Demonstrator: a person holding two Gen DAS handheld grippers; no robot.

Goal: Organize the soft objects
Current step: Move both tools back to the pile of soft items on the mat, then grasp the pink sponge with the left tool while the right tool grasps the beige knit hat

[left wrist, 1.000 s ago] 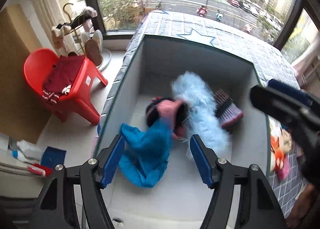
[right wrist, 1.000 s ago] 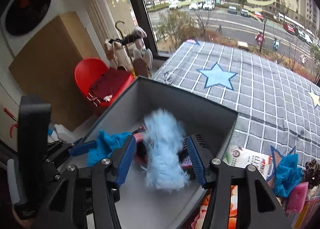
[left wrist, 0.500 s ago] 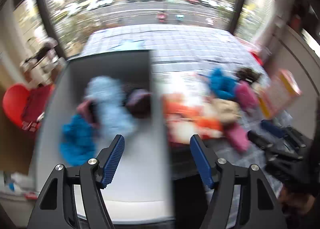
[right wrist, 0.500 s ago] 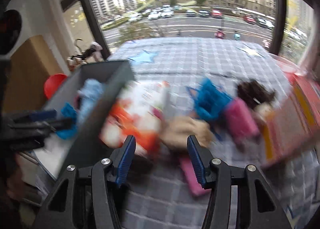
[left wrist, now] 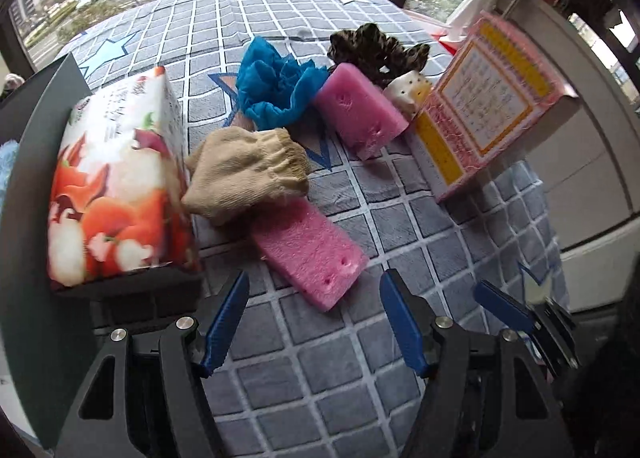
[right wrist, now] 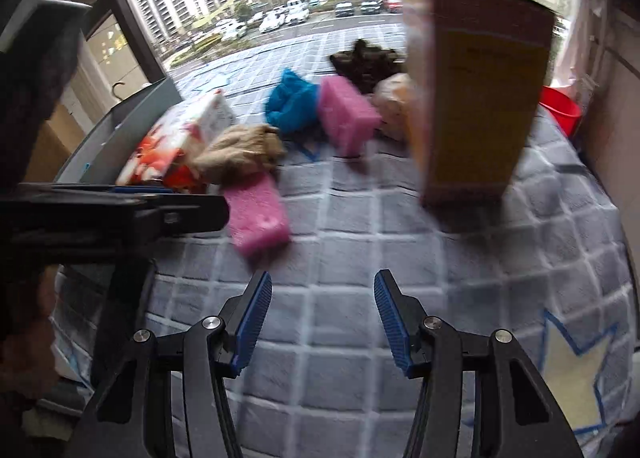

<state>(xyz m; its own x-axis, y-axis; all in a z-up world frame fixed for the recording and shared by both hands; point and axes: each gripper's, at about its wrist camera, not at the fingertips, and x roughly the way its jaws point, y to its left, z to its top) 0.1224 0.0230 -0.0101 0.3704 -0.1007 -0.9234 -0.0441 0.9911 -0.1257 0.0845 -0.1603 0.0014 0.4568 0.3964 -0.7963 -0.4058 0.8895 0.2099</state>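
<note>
Setting: grey checked bedspread (left wrist: 400,218) with star prints, spread before a window onto a street of parked cars.
Left claw (left wrist: 314,322): low centre of the left wrist view, blue pads apart, nothing between them.
Right claw (right wrist: 320,324): low centre of the right wrist view, pads apart and empty, above bare bedspread; its blue tip also shows at lower right of the left view.
Near pink sponge (left wrist: 308,254): flat on the bedspread just above the left claw, one end under the beige knitted glove (left wrist: 248,174).
Far pink sponge (left wrist: 360,110): centre, tilted, touching the crumpled blue cloth (left wrist: 276,88) on its left.
Tissue pack (left wrist: 116,186): left, printed with red fruit, beside the grey storage box (left wrist: 28,162) at the left edge.
Brown patterned fabric (left wrist: 376,48): upper centre, behind the far sponge.
Pink and yellow box (left wrist: 488,102): right, standing tilted.
</note>
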